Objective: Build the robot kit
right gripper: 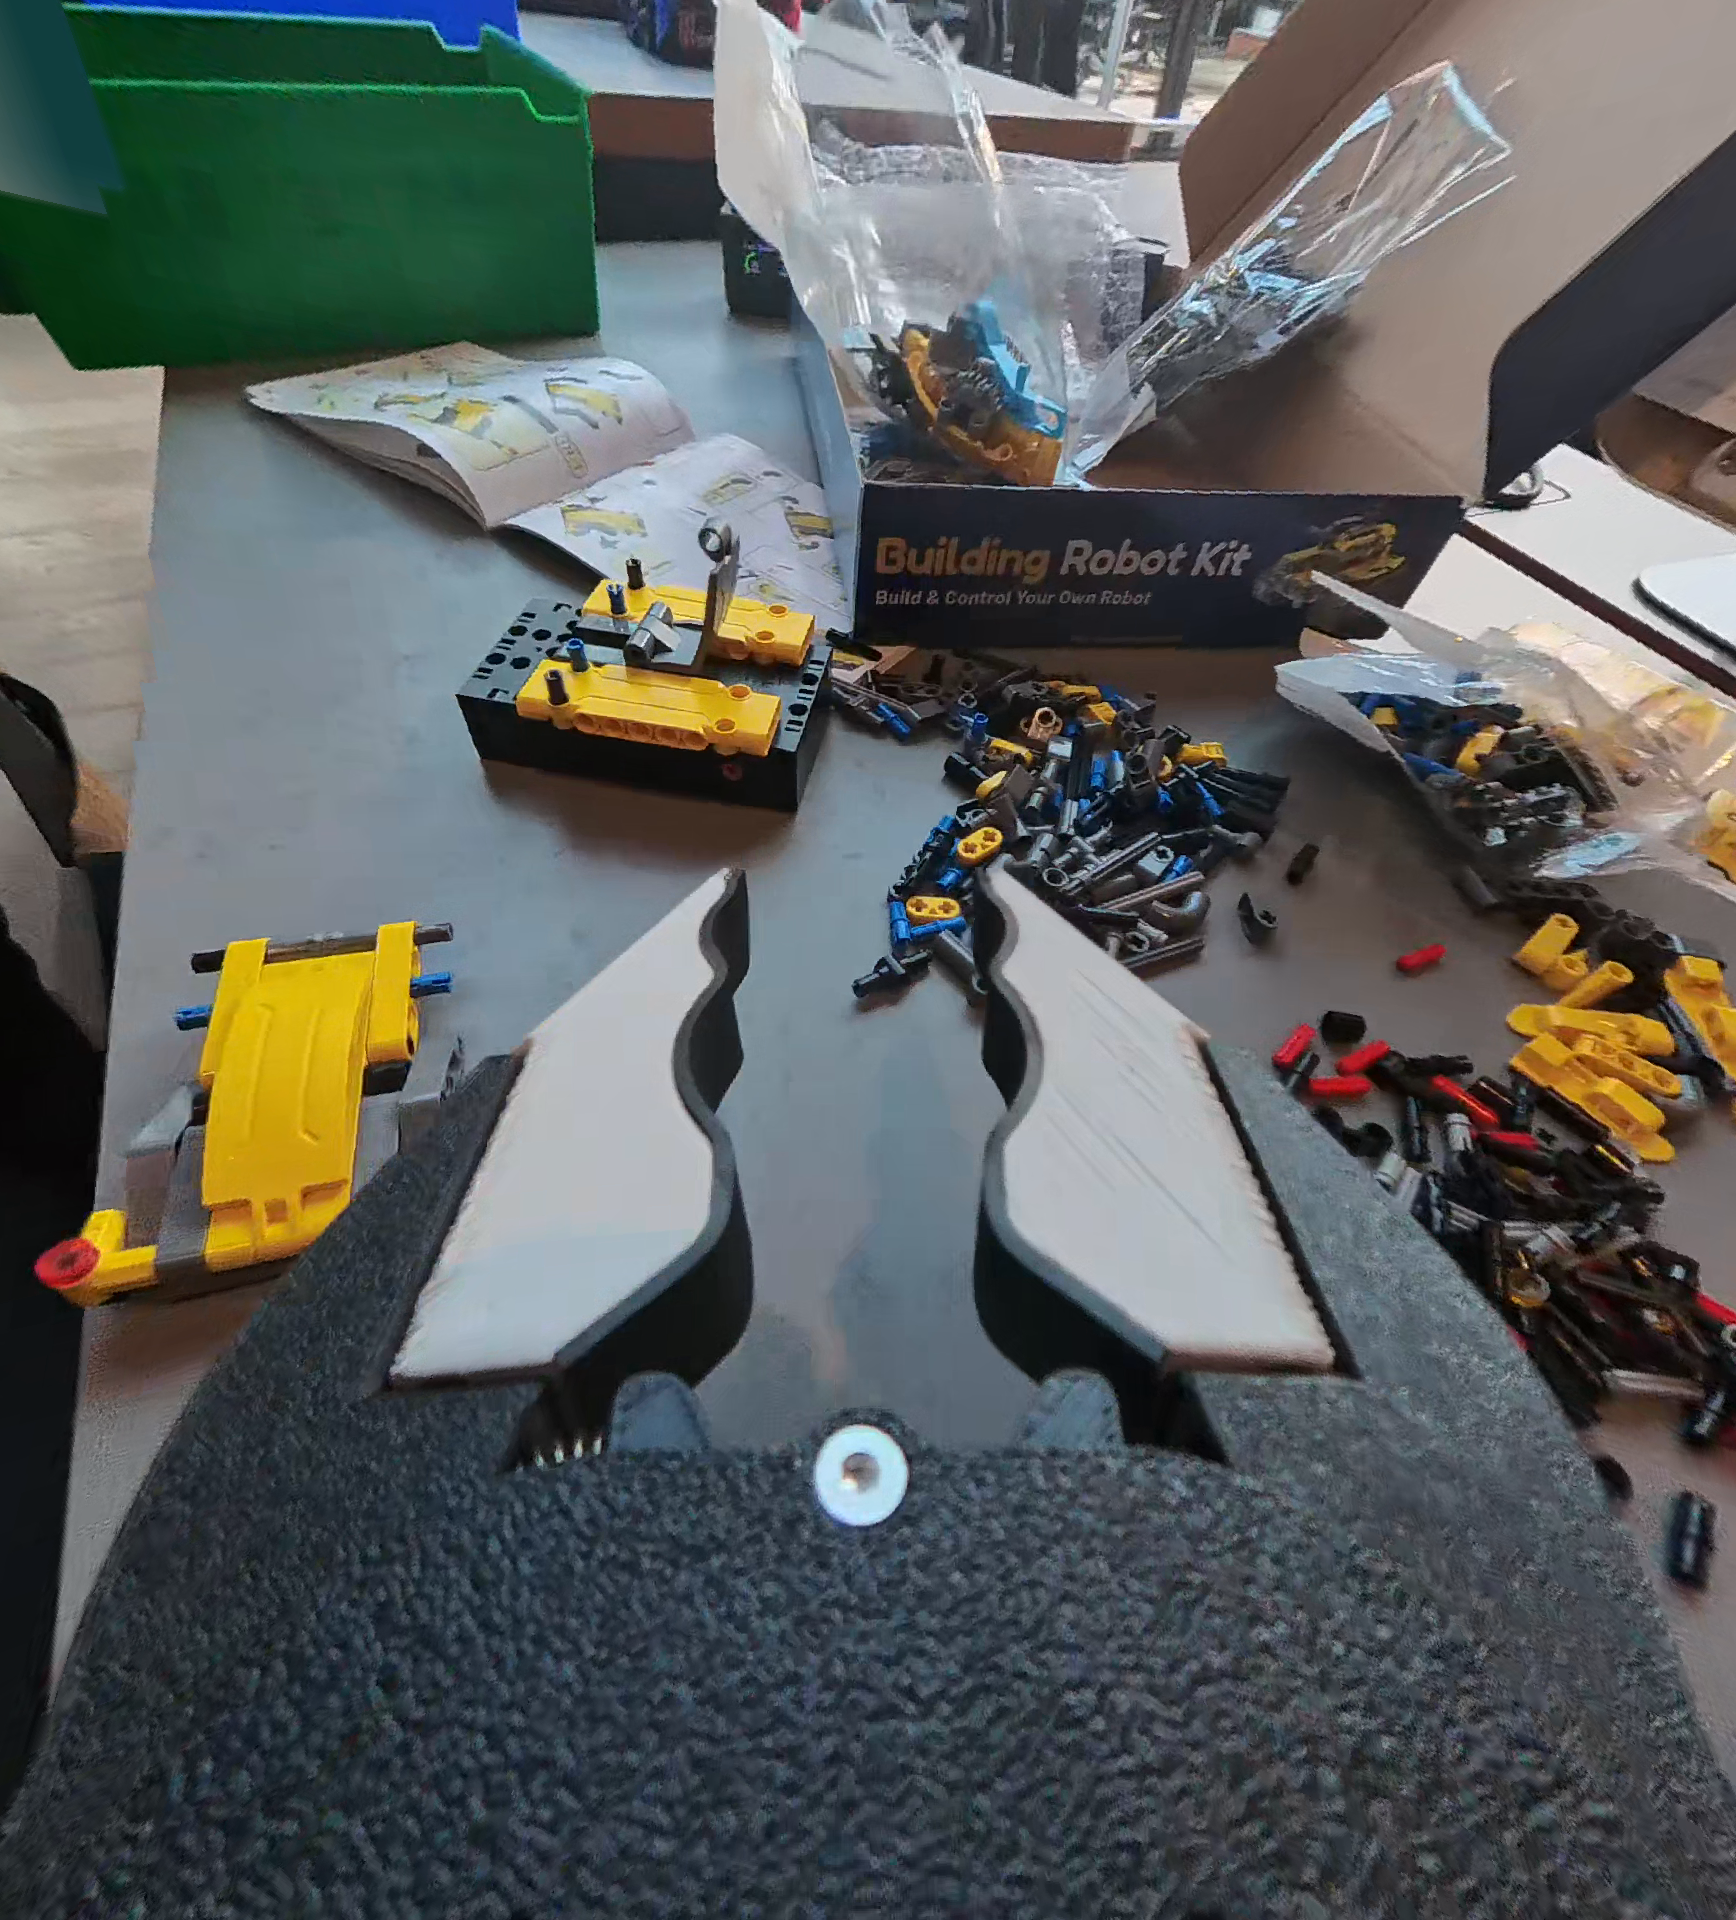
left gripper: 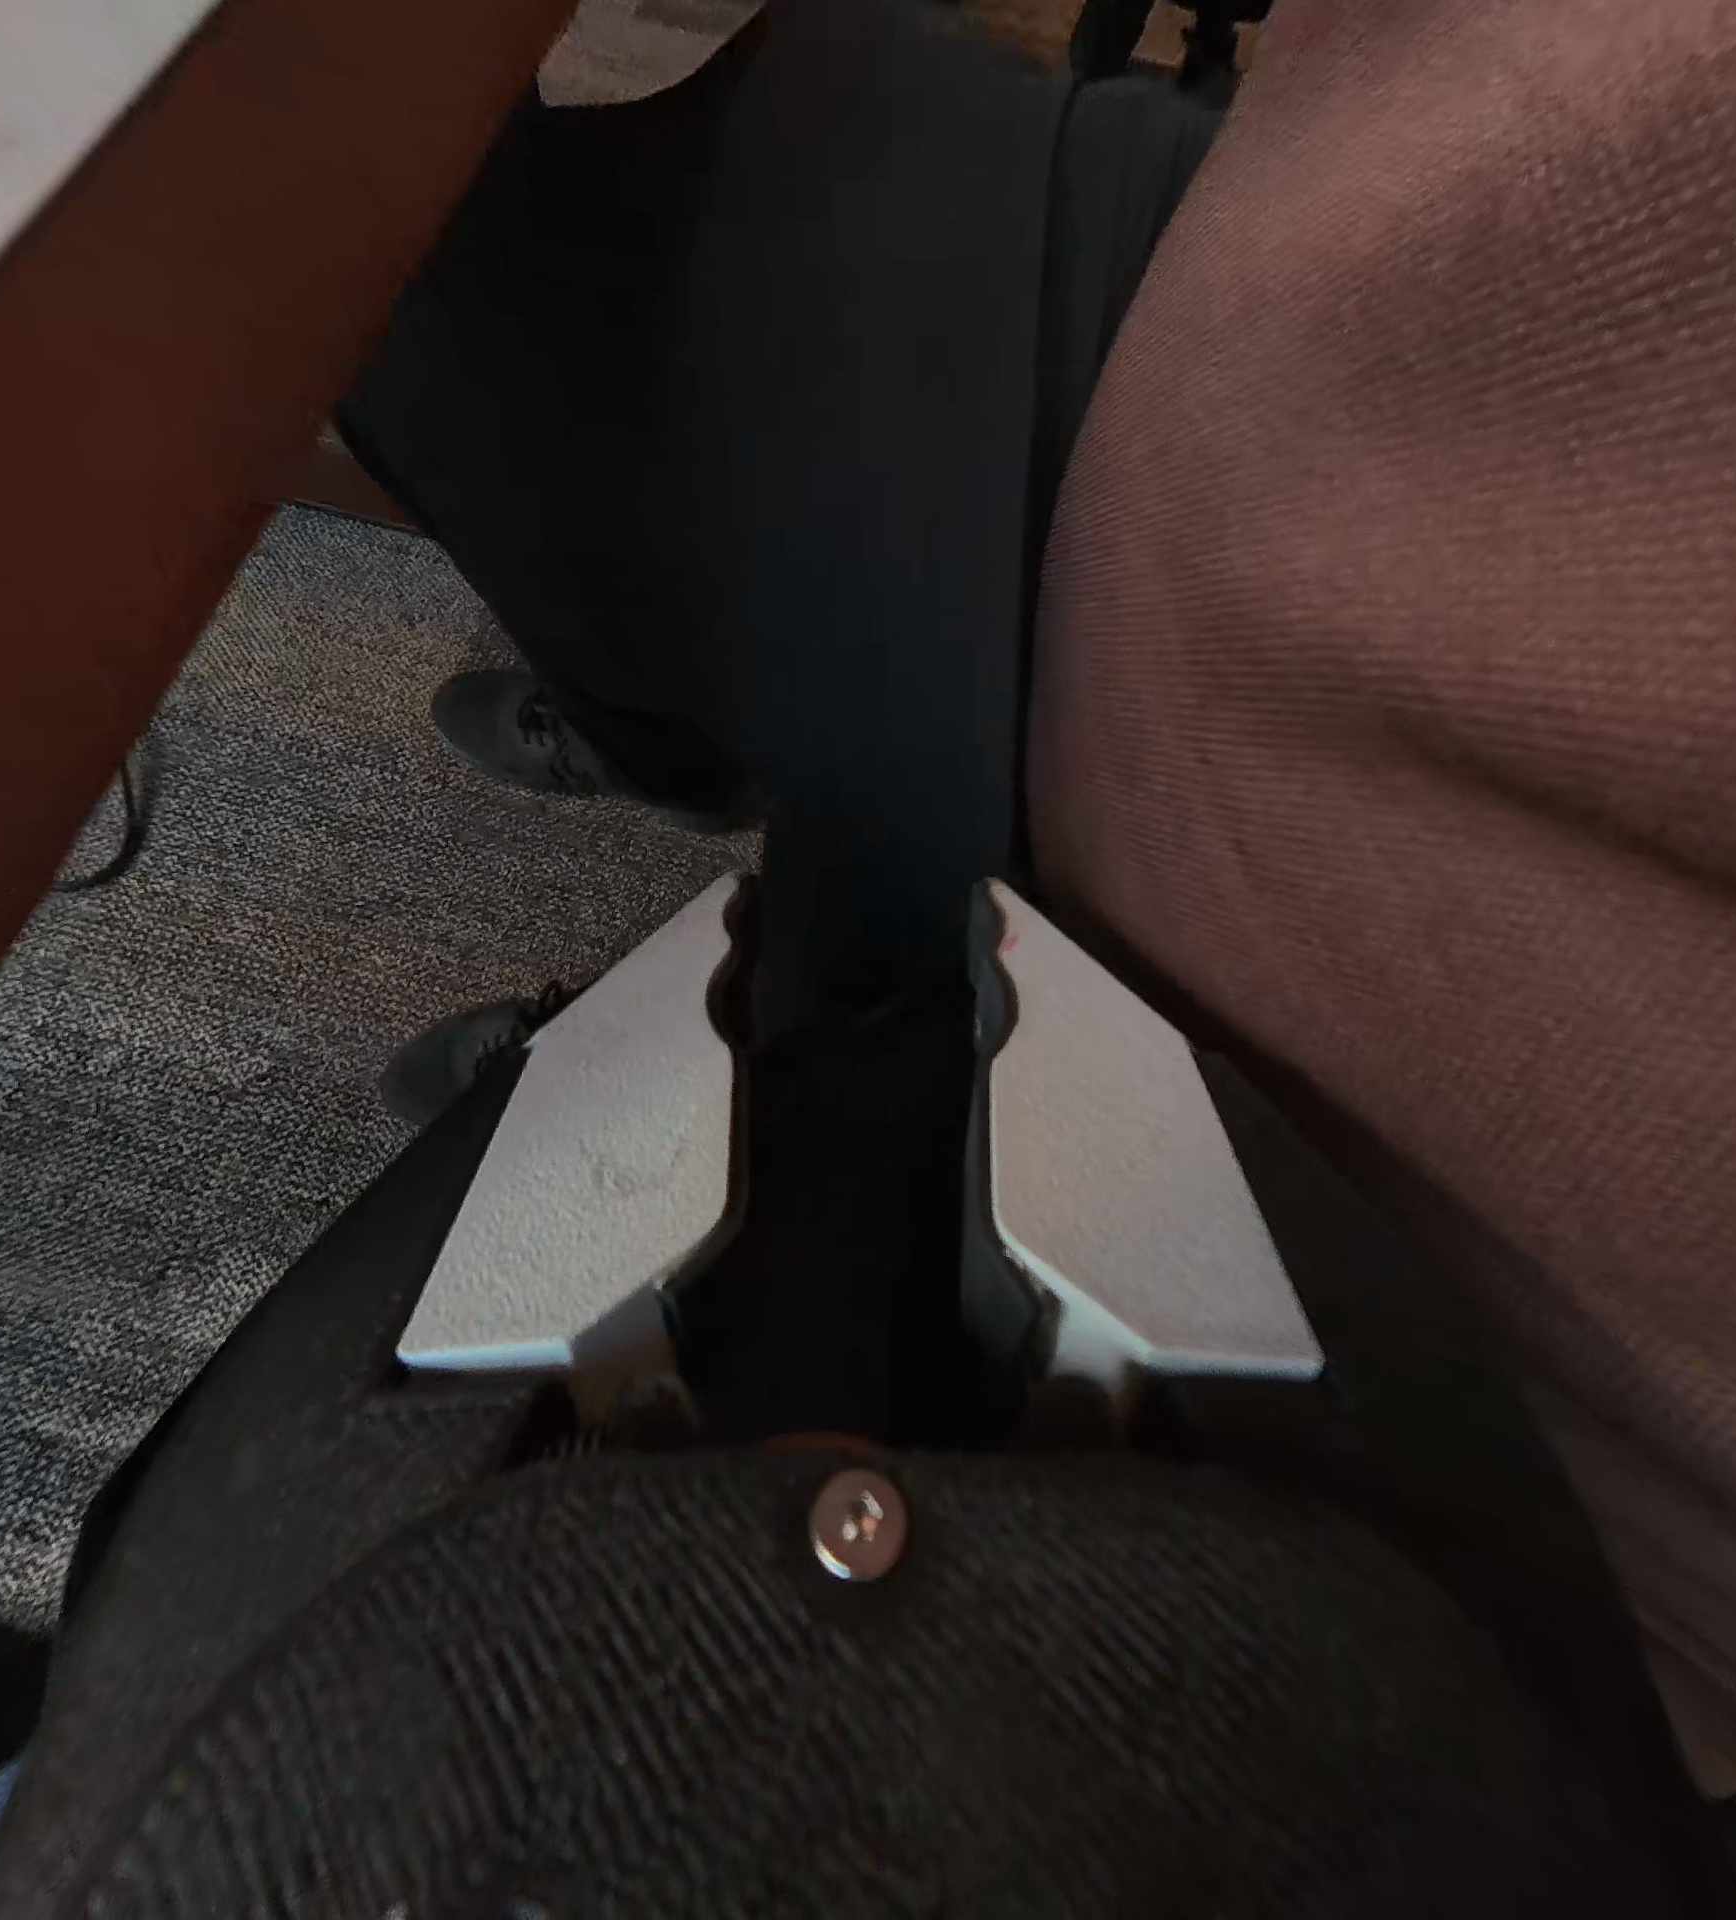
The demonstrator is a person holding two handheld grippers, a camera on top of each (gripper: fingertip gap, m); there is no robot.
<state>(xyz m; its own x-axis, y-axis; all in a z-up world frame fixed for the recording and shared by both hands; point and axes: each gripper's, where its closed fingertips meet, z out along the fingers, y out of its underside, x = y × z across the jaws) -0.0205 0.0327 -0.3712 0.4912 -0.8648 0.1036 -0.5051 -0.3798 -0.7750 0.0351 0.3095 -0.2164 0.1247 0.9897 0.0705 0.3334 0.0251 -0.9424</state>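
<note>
My right gripper (right gripper: 859, 894) is open and empty, held over the dark table (right gripper: 344, 727). Just ahead on the right lies a pile of small black, blue and yellow building pieces (right gripper: 1092, 821), close to the right fingertip (right gripper: 994, 894). A black block with yellow beams on it (right gripper: 651, 696) stands farther ahead. A yellow and grey assembly (right gripper: 272, 1101) lies to the left of the gripper. My left gripper (left gripper: 859, 904) is open and empty, held below table height and pointing at the floor and a person's dark trouser legs (left gripper: 791, 520). A brownish cloth surface (left gripper: 1466, 623) is close on its right.
An open kit box (right gripper: 1144, 566) with clear bags of parts stands at the back. An open instruction booklet (right gripper: 552, 447) lies beside it, green bins (right gripper: 324, 208) behind. More red, black and yellow pieces (right gripper: 1570, 1122) spread at right. Grey carpet (left gripper: 220, 883), shoes (left gripper: 521, 727) and a reddish-brown table edge (left gripper: 168, 364) show below. My right fingertips sit around 30 centimetres from my left ones.
</note>
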